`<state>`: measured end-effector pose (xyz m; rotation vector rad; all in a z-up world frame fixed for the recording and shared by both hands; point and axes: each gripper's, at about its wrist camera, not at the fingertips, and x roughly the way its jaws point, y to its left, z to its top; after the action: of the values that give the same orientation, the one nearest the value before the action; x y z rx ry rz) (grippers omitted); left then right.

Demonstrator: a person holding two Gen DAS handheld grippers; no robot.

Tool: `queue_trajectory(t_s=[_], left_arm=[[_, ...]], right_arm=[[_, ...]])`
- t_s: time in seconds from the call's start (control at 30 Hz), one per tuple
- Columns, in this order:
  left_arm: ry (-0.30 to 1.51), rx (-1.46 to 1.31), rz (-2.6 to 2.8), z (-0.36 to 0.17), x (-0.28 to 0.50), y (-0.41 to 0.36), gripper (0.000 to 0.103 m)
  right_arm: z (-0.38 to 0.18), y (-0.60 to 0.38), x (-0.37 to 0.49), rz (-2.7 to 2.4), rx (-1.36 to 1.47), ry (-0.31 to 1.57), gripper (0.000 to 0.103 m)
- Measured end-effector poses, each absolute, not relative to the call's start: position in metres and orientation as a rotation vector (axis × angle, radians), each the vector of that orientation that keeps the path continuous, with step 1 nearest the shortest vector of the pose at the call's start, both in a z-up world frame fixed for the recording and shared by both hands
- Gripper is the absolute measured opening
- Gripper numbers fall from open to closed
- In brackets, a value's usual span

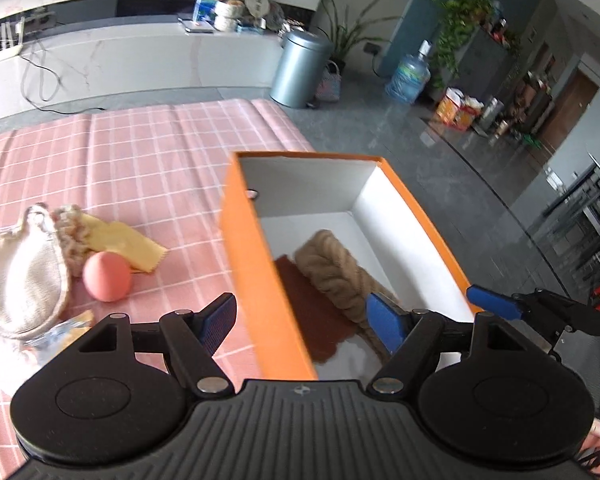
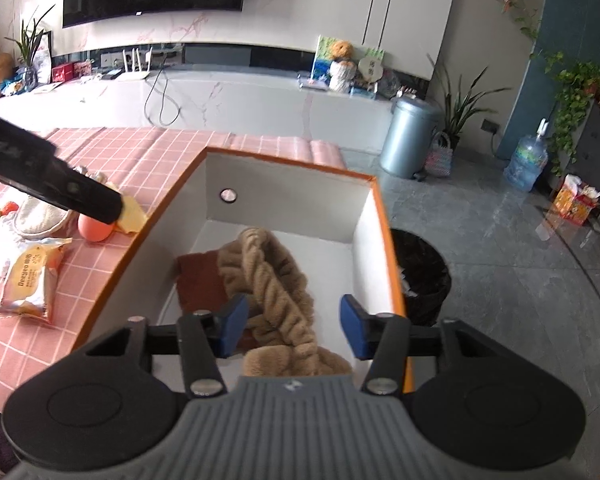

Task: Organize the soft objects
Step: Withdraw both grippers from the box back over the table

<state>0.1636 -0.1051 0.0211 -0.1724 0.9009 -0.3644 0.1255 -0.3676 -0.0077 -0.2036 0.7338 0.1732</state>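
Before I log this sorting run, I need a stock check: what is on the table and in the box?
Box: one, orange outside, white inside, on the table's right edge.
Braided plush: one, tan, inside the box.
Cloth: one, brown, on the box floor, partly under the plush.
Ball: one, pink, on the tablecloth.
Yellow cloth: one, behind the ball.
Woven pad: one, beige, left of the ball.
Snack packet: one, orange-white.
Left gripper: open, straddling the box wall.
Right gripper: open, above the plush.

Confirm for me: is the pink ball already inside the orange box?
No. The pink ball lies on the checked cloth outside the orange box, beside the yellow cloth.
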Motion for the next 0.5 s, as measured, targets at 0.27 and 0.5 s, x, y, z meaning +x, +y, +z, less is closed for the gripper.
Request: queue_trajectory(t_s=[0.27, 0.5], left_arm=[[0.804, -0.118, -0.254, 0.011, 0.133, -0.065, 0.086], [0.687, -0.084, -0.149, 0.011, 0.104, -0.024, 0.085]], right_arm=[[-0.010, -0.325, 0.123, 0.221, -0.178, 0.720, 0.042], [-0.010, -0.275, 0.106, 0.265, -0.063, 0.660, 0.042]])
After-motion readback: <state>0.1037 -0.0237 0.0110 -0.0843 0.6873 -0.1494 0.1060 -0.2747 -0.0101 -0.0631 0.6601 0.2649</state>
